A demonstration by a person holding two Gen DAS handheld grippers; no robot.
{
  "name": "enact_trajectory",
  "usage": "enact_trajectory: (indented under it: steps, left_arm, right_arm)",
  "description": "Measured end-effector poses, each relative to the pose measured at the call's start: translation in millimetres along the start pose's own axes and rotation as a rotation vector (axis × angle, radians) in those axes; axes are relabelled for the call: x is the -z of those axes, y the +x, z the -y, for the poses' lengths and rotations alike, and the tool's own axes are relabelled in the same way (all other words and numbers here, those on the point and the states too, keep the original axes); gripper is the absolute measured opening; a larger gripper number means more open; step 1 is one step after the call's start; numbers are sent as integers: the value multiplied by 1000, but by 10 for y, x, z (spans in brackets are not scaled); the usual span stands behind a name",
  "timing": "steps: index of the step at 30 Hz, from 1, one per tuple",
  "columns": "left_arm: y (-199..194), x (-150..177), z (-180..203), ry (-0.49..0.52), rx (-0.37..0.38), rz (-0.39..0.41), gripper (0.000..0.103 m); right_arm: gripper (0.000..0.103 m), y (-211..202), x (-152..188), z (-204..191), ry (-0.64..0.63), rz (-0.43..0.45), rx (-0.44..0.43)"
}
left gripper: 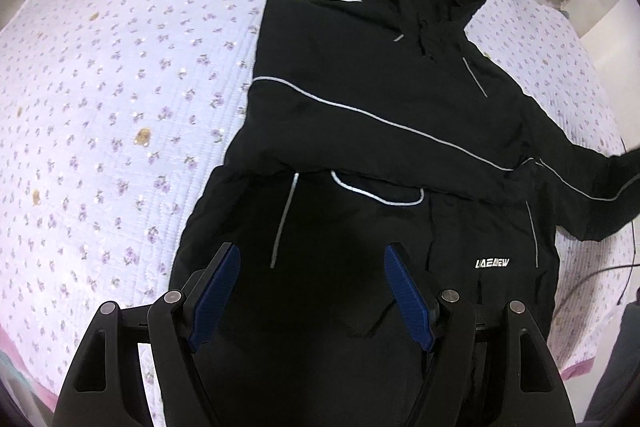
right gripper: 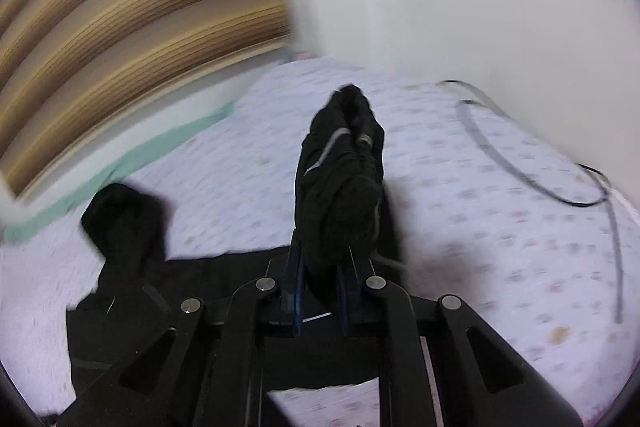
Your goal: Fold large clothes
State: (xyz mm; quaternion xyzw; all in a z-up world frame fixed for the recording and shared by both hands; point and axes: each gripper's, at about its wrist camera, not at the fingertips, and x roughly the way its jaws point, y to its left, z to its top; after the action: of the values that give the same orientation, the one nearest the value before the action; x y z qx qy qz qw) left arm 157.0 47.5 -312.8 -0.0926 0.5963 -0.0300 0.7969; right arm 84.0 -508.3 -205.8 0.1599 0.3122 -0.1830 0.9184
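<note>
A bed with a lilac floral quilt stands against a white wall, beside tan pleated curtains, a black cable trailing over it.

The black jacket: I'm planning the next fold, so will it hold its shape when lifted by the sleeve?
Probably not. The sleeve bunches limply in the right gripper, so the jacket looks floppy. Its smooth fabric may slide on the quilt.

Bed covered by white quilted spread with small purple flower print and scattered brown spots. Black hooded jacket lies flat on it, hood toward far edge. Thin black cable loops on spread at right.
</note>
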Motion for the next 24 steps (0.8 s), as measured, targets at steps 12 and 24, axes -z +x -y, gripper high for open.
enact_trajectory:
  steps: [12,24]
  left_arm:
    - [208,-94,-11,-5,51,-43,75]
    - [487,-215,496,110,103,-101,75]
  right_arm:
    - [16,1059,1095,-1185,-139,-341,-93]
    - [34,1493,1506,-1290,-180,-507,-144]
